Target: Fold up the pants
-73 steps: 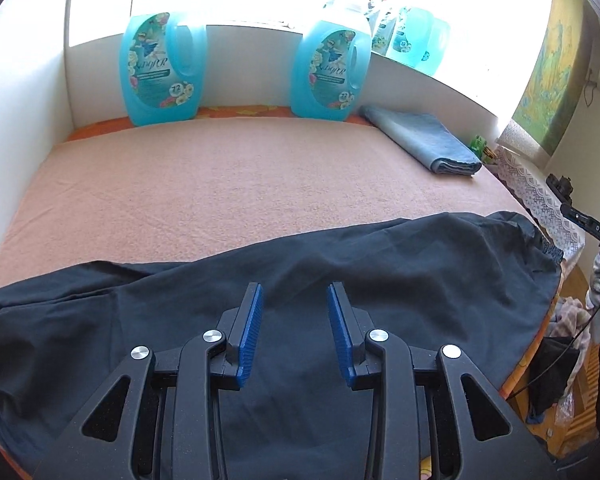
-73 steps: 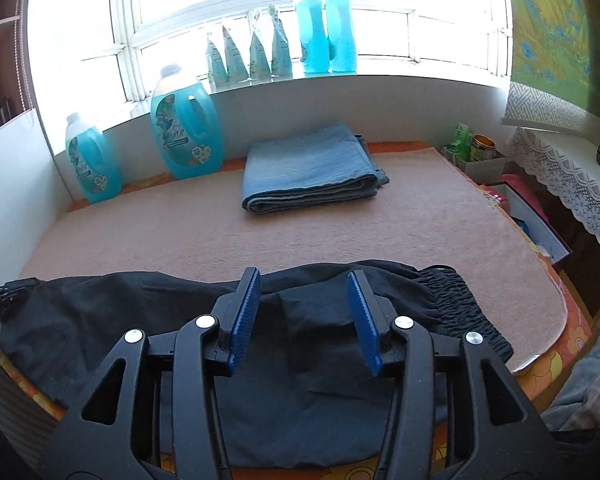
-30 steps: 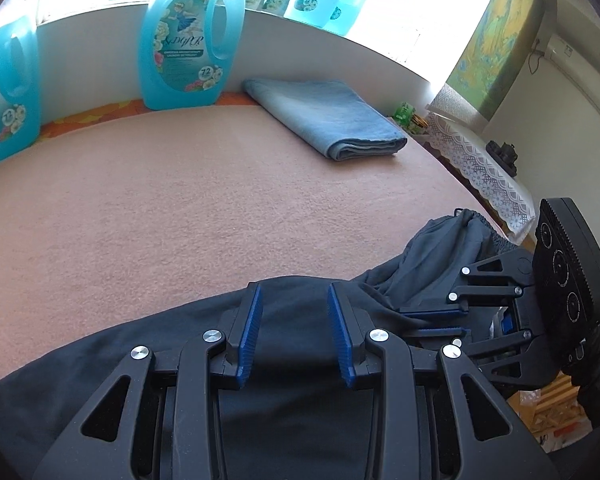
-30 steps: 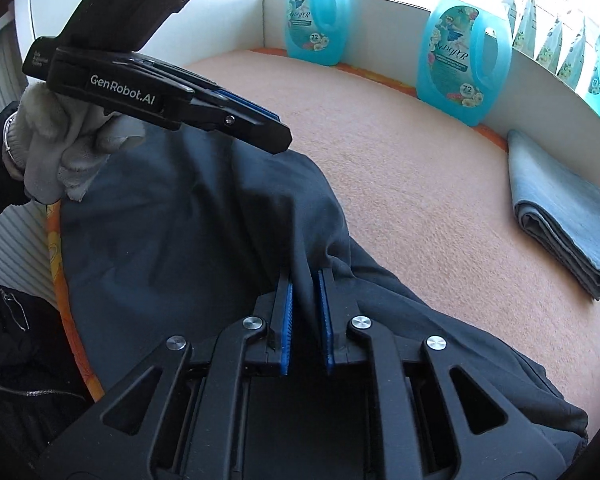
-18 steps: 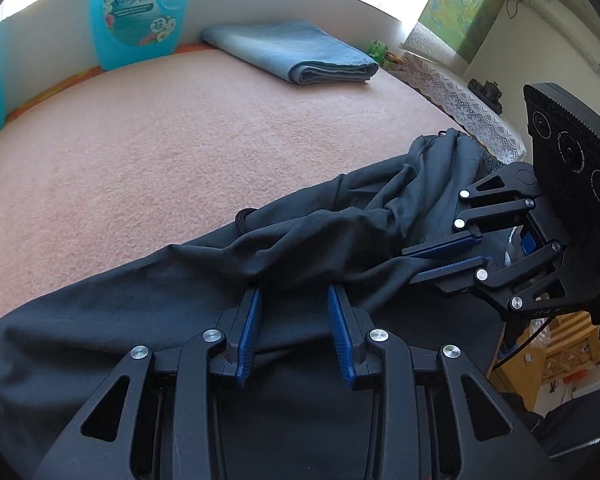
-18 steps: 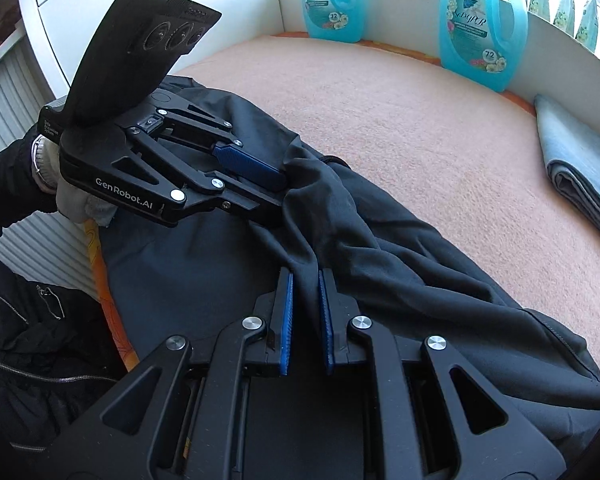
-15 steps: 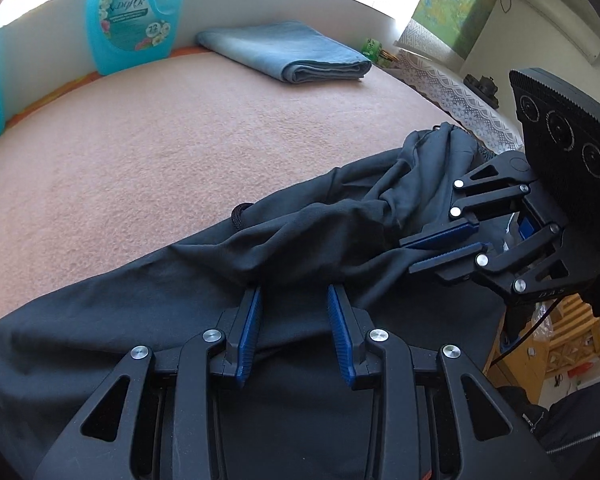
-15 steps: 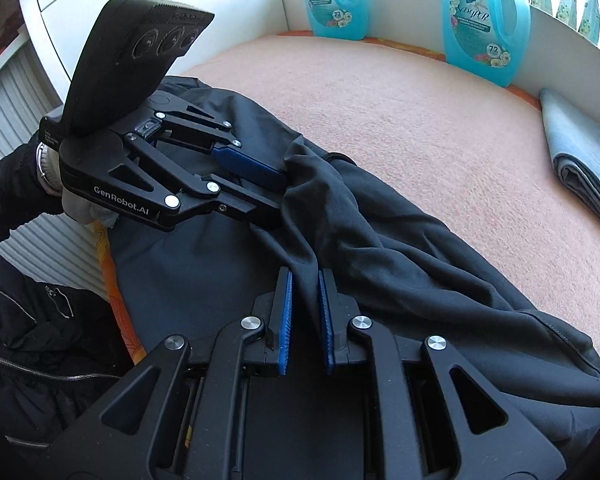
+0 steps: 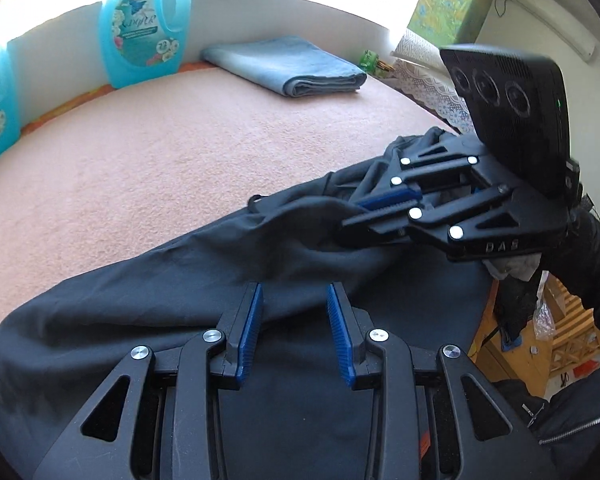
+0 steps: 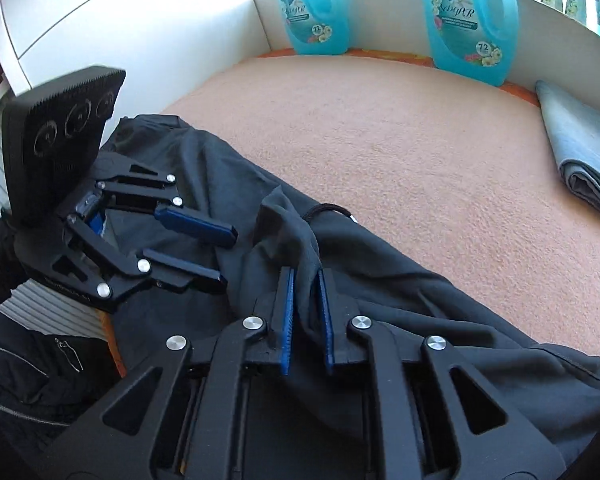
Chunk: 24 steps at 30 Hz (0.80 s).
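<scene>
Terrycloth-covered table (image 9: 148, 168): detergent jugs (image 9: 146, 26) at 11, folded towel (image 9: 288, 68) at 1; right hand-held gripper (image 10: 306, 276) pinching pants (image 10: 400, 292), left hand-held gripper (image 9: 294, 292) spread.

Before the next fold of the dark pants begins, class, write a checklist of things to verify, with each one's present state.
1. Right tool pinching a ridge of the dark fabric pants: ok.
2. Left tool gripping the pants: not ok, pads apart with cloth lying loose between them.
3. Pants flat on the peach terry table cover: not ok, bunched near the right tool.
4. Folded blue towel clear of the pants: ok.
5. Turquoise detergent jug upright by the back wall: ok.
</scene>
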### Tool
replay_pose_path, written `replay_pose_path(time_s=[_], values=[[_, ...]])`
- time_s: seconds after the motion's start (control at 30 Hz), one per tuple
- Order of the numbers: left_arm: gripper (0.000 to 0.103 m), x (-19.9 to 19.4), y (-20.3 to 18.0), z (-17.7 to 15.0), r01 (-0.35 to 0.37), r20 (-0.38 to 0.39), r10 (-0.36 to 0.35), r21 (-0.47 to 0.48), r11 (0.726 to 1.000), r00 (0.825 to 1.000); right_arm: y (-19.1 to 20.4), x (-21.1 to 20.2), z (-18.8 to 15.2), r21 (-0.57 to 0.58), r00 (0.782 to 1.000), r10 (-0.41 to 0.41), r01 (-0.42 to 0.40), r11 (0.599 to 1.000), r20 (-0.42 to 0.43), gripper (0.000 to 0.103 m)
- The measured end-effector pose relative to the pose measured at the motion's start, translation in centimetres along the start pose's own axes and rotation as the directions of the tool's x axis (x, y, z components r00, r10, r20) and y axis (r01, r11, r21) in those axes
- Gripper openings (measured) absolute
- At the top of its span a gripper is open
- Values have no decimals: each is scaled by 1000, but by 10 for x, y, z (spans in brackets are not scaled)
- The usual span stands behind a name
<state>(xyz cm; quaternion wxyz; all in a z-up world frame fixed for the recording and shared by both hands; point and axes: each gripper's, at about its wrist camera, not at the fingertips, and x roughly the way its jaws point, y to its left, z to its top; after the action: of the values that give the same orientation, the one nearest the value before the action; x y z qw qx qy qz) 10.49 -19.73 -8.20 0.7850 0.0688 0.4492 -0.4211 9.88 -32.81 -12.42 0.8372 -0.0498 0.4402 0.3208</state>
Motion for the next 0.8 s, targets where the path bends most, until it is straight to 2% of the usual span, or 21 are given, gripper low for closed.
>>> replay_pose_path(time_s=[0.1,0.2,0.27,0.37,0.47,0.5,0.53,0.57,0.6,0.67,0.8], values=[[32,-22,11,5,6,68,-2,-54,998,998,23,-14,-13,-61,999,14,-12,998,29,11],[32,-25,17,15,12,104,-3,-84,996,995,33,-13,-24,-81,1000,4,-4,997,-3,11],[32,-12,14,16,22,75,-16,-74,997,997,36,-9,-30,-90,999,14,-17,996,-37,12],[32,11,4,8,25,-6,-25,-32,999,1000,36,-12,-35,-83,998,18,-23,996,-58,12],[32,22,-7,-9,22,-65,-21,13,1000,998,28,-32,-34,-44,996,81,-82,996,-22,13],[32,22,-11,-14,10,-59,-8,34,999,998,23,-40,-33,-30,995,95,-95,995,-1,13],[32,20,-14,-16,1,-55,2,51,999,998,17,-47,-31,-14,996,81,-81,997,20,14],[32,18,-15,-18,0,-56,3,57,998,998,11,-52,-29,5,999,34,-34,999,34,18],[32,16,-15,-18,4,-52,-1,54,999,999,4,-54,-26,24,999,-32,31,999,33,21],[32,15,-14,-19,10,-53,-8,46,999,999,-9,-50,-18,51,994,-106,105,993,14,22],[32,15,-15,-21,6,-49,-4,49,999,999,-16,-26,-11,16,988,-134,136,991,-81,25]])
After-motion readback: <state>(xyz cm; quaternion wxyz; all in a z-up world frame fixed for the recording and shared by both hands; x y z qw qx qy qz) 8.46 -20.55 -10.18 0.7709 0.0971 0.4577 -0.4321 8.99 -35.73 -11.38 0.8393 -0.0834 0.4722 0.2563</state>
